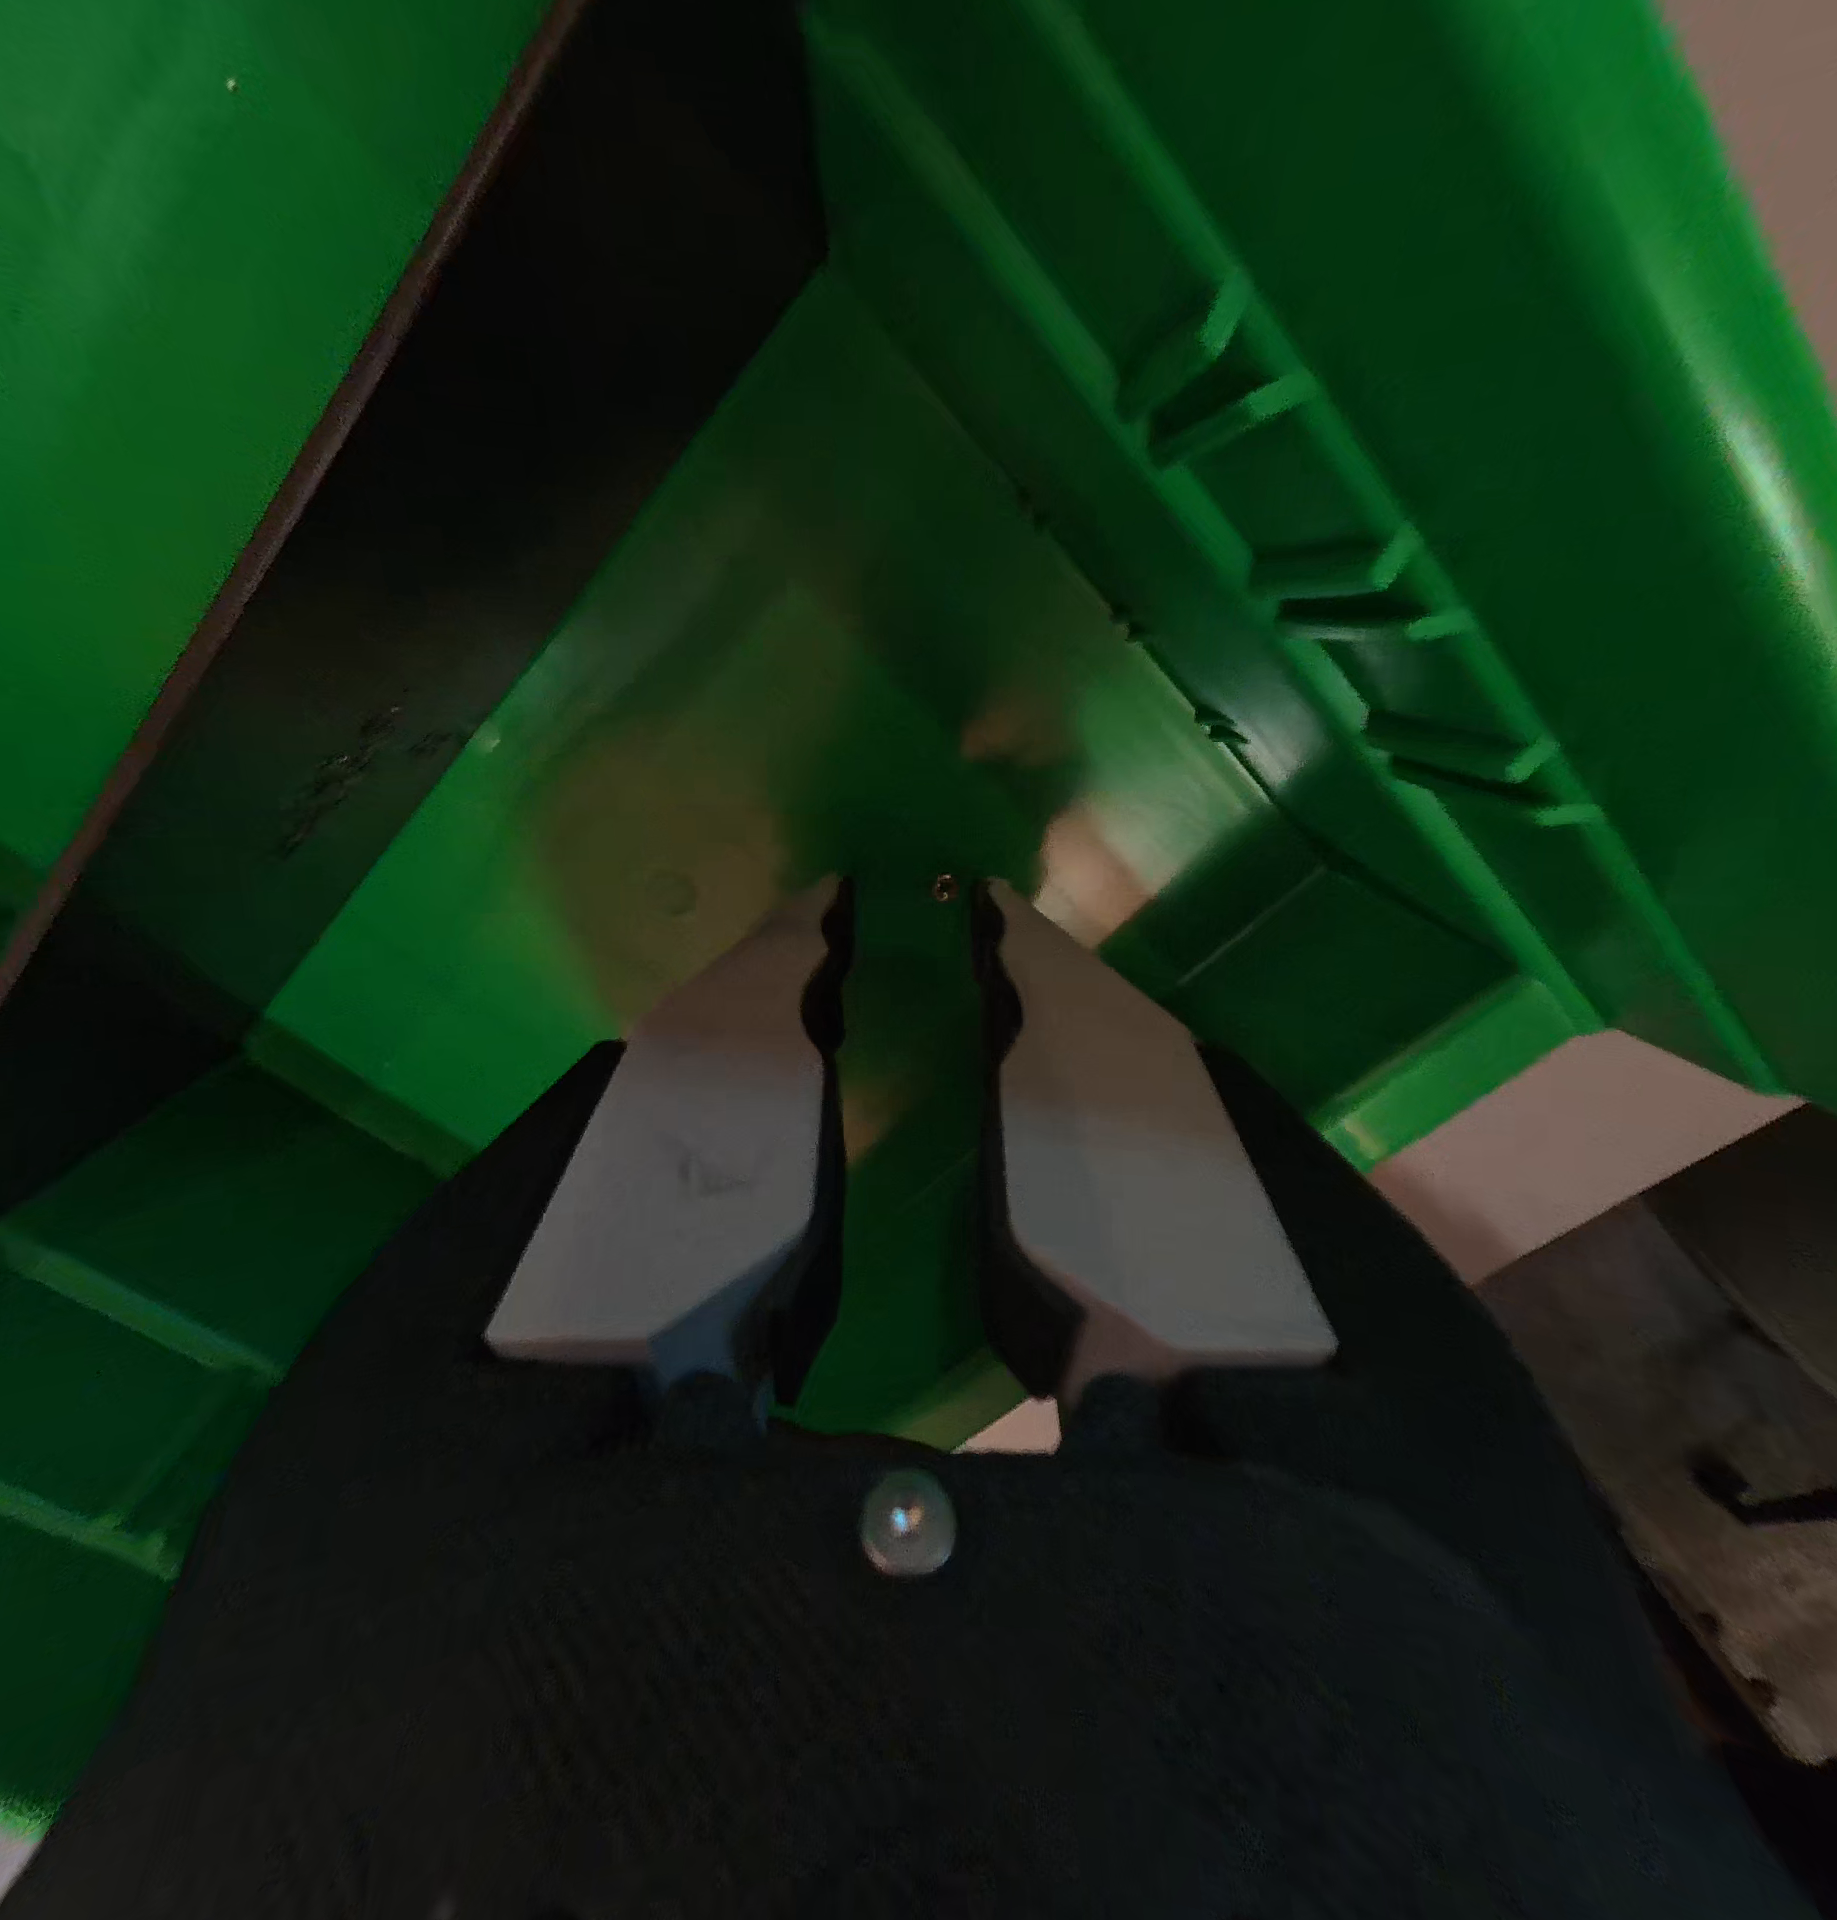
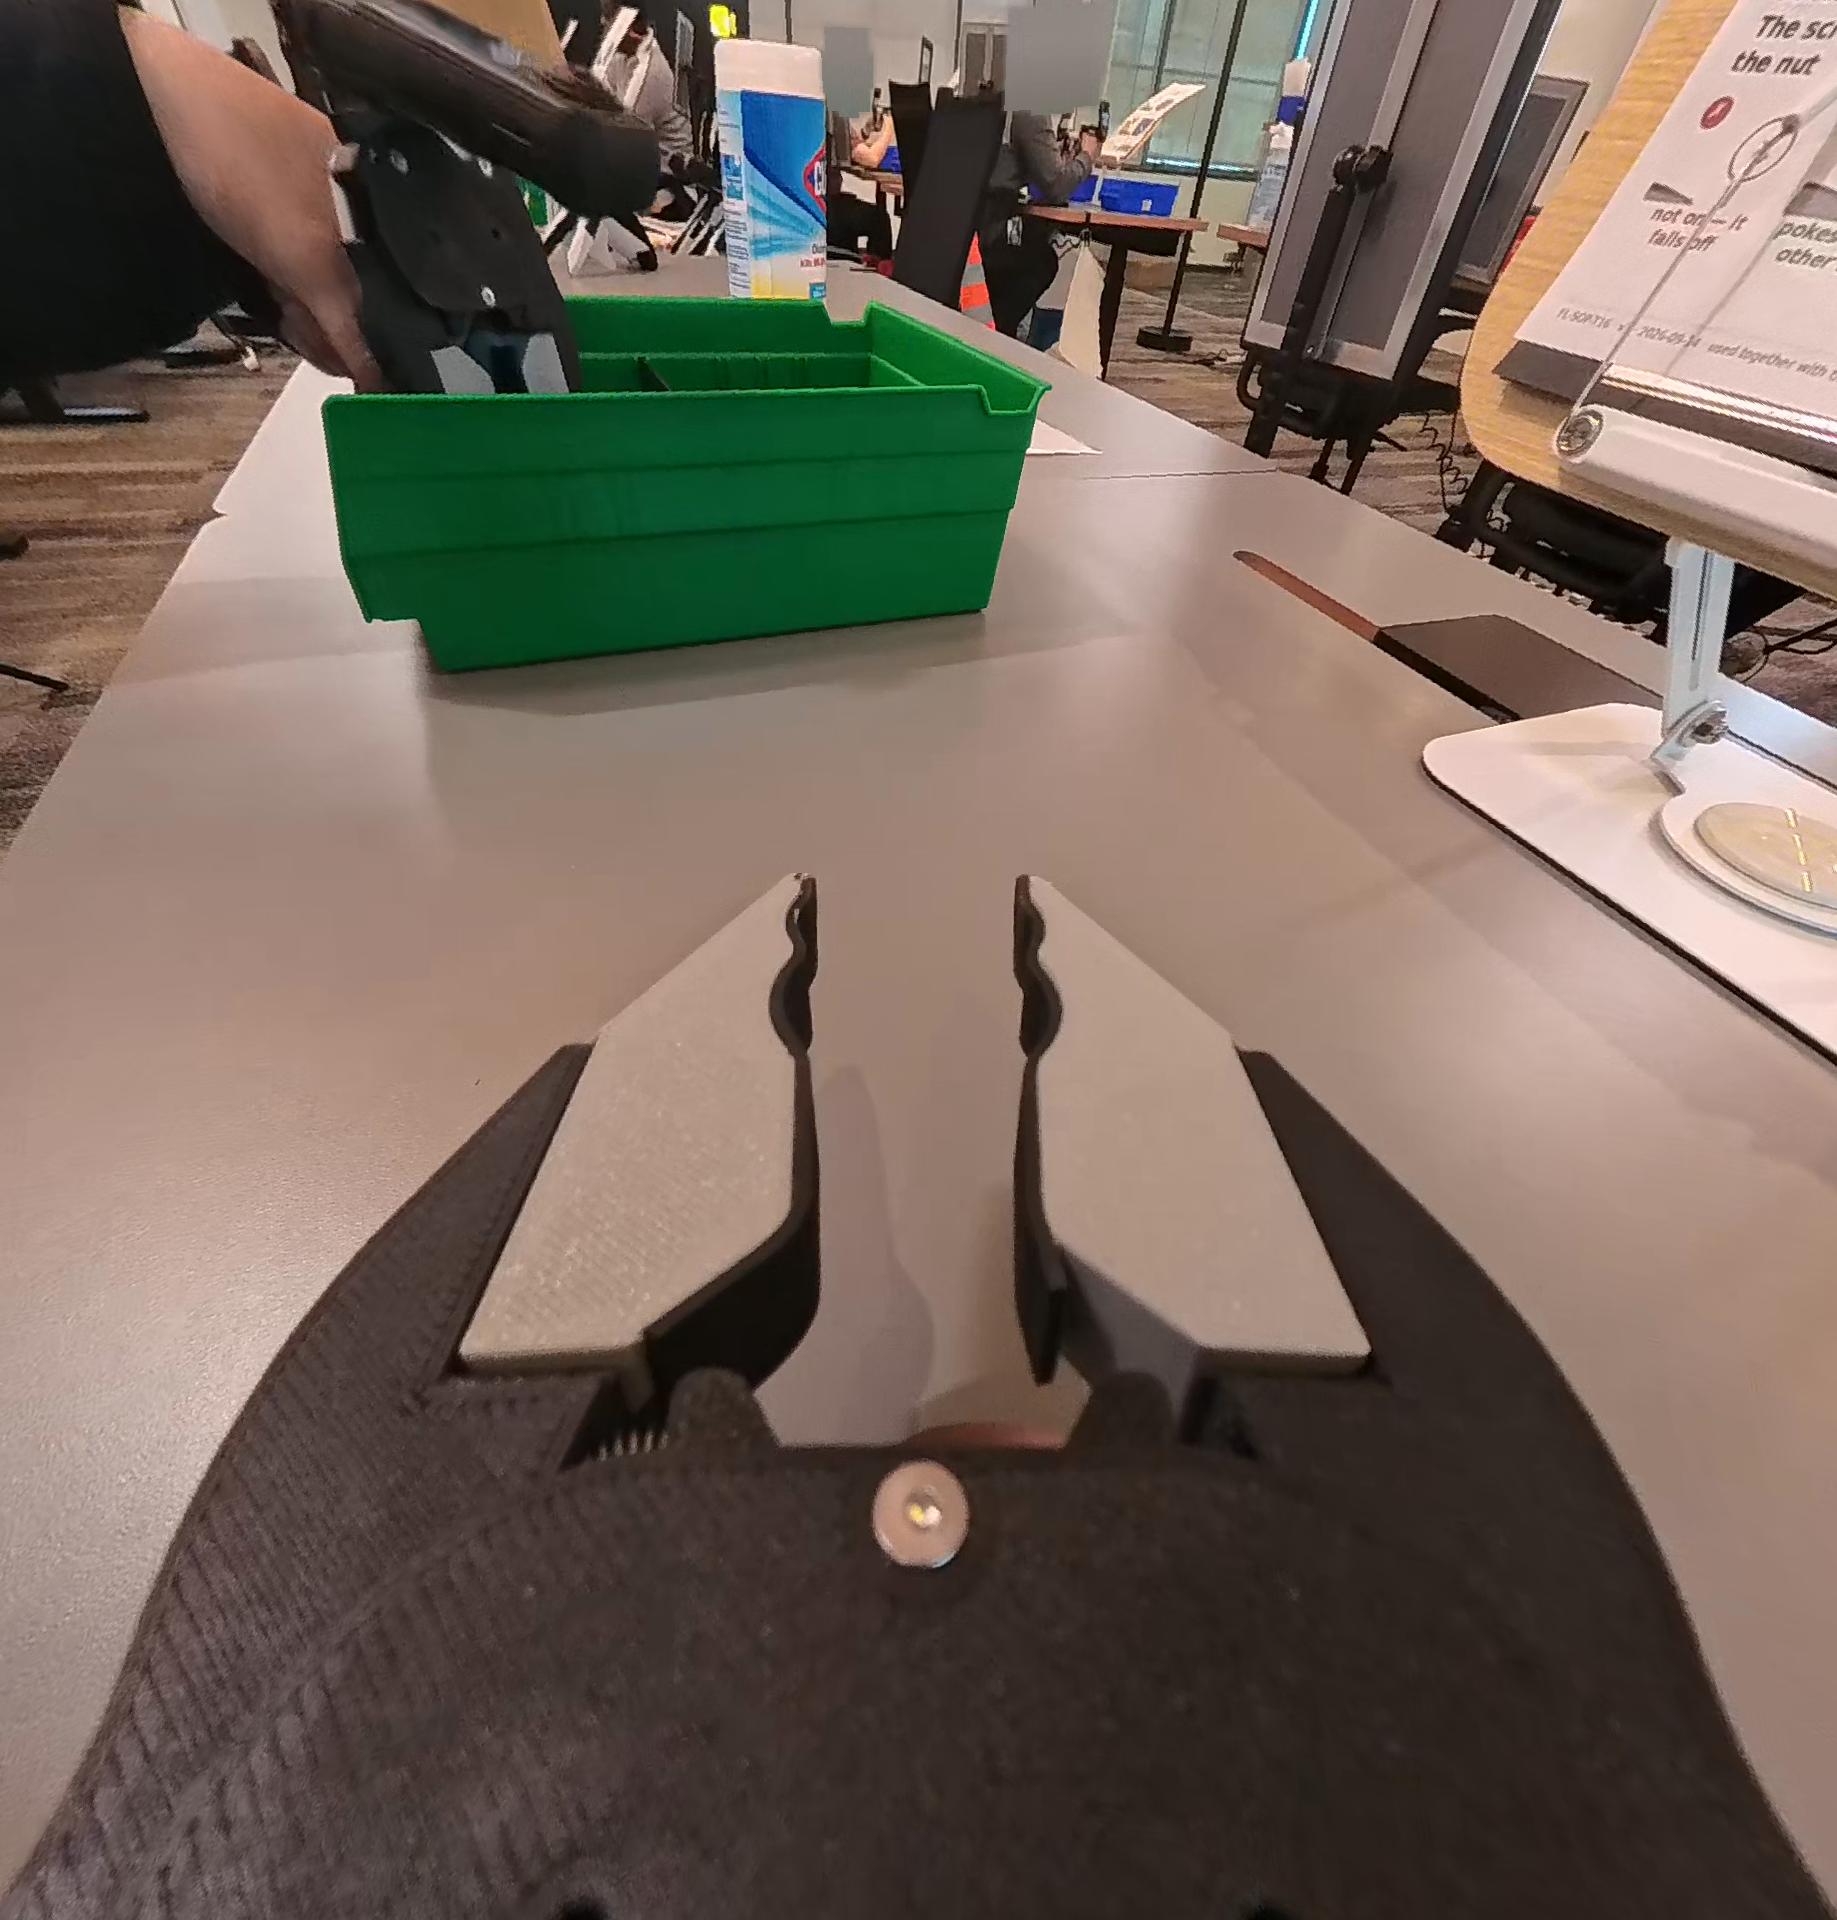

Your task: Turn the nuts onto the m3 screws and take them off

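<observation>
A green plastic bin point(image 2: 685, 520) with inner dividers stands on the grey table point(image 2: 581, 883). My left gripper point(image 1: 909, 894) reaches down inside one bin compartment, jaws open with a narrow gap. A tiny nut point(image 1: 943, 886) lies on the green bin floor point(image 1: 685, 831) right at the tip of the right finger. The left gripper also shows in the right wrist view point(image 2: 498, 369), dipped into the bin's left end. My right gripper point(image 2: 914, 894) is open and empty, low over the table in front of the bin. No screw is visible.
A black divider point(image 1: 457, 540) and a ribbed green wall point(image 1: 1309, 499) hem in the left gripper. A white stand base point(image 2: 1672, 831) with an instruction sheet point(image 2: 1724, 208) sits at the right. A wipes canister point(image 2: 770, 166) stands behind the bin. People sit at far tables. There is about 35 cm between the tips of the two grippers.
</observation>
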A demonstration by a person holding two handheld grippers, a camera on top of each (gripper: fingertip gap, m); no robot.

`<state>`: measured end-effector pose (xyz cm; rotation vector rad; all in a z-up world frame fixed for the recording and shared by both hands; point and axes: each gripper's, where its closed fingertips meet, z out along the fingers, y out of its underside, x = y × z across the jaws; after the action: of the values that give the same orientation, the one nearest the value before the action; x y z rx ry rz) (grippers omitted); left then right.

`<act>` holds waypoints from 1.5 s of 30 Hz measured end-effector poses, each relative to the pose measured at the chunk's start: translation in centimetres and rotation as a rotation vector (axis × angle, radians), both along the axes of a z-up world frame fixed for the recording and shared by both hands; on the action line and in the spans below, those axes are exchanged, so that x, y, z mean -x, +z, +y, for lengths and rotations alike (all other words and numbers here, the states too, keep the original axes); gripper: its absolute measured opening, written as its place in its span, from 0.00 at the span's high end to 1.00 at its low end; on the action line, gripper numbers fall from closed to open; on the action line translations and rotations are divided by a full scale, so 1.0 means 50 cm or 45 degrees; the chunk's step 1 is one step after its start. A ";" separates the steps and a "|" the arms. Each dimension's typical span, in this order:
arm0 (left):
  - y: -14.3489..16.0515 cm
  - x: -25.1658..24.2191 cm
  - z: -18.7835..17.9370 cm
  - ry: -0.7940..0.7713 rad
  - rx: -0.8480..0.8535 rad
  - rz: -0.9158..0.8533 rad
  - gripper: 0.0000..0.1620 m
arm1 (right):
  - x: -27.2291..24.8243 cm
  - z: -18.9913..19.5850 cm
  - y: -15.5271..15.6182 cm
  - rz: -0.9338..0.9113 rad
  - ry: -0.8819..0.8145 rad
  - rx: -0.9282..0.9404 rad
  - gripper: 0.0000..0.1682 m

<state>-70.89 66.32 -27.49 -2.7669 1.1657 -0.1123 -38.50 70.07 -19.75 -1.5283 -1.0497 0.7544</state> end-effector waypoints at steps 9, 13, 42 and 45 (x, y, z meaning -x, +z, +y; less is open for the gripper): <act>-0.002 0.002 -0.001 -0.031 -0.005 0.045 0.88 | 0.000 0.000 0.000 0.000 -0.002 -0.001 0.79; -0.003 0.002 -0.002 -0.035 -0.016 0.072 0.88 | 0.000 0.000 0.000 0.000 -0.002 -0.003 0.79; 0.010 0.010 -0.010 -0.056 -0.015 0.060 1.00 | 0.003 -0.005 -0.001 -0.008 0.015 0.000 0.79; 0.011 0.000 -0.012 -0.060 -0.017 0.016 0.96 | 0.003 -0.005 -0.001 -0.007 0.014 -0.001 0.79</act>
<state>-70.90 65.71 -26.92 -2.7333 1.2307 -0.0913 -38.66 69.83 -19.80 -1.5254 -1.0632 0.7578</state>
